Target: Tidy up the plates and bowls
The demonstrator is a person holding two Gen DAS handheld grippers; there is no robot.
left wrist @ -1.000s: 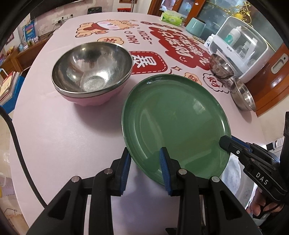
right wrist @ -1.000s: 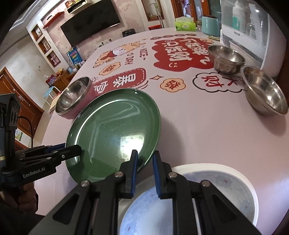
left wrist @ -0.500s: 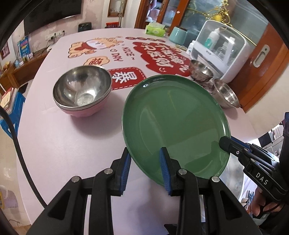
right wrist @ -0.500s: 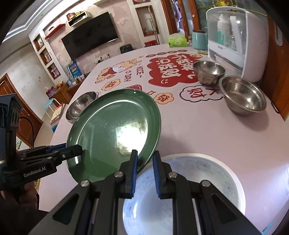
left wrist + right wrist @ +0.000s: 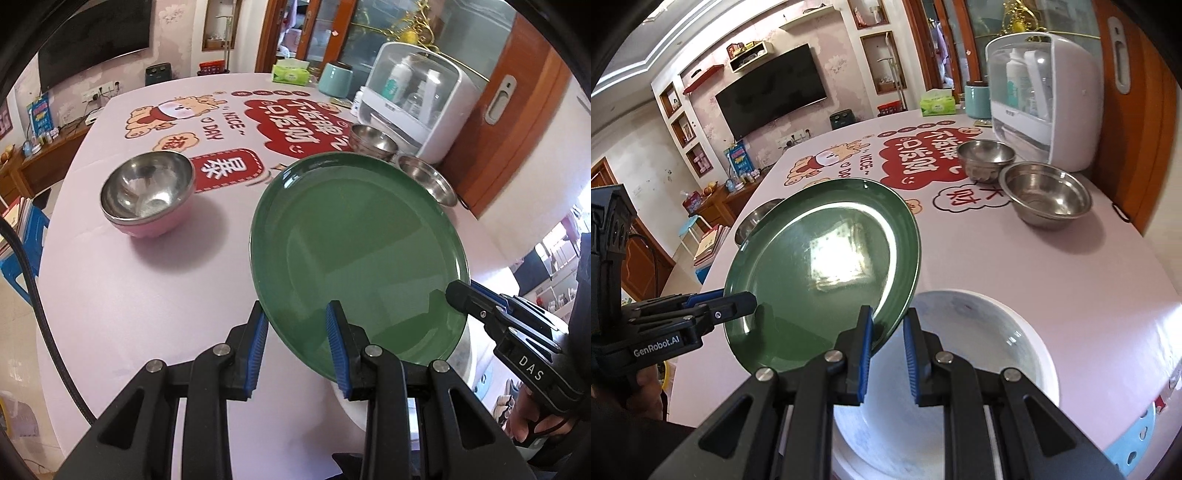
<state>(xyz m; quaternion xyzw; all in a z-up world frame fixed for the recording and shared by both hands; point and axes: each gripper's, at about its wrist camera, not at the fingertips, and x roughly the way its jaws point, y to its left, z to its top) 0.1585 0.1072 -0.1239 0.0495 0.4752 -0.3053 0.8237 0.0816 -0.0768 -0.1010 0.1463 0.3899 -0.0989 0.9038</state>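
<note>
Now the green plate (image 5: 354, 254), pinched at its rim by both nearly shut jaws, has risen clear of the counter (image 5: 147, 295), above the white plate (image 5: 990, 347), ready for stacking.

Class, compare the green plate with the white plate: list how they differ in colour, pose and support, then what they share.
The green plate is plain dark green; the white plate is white with a bluish centre. The green plate is tilted and held off the table by both grippers; the white plate lies flat on the table. Both are round.
</note>
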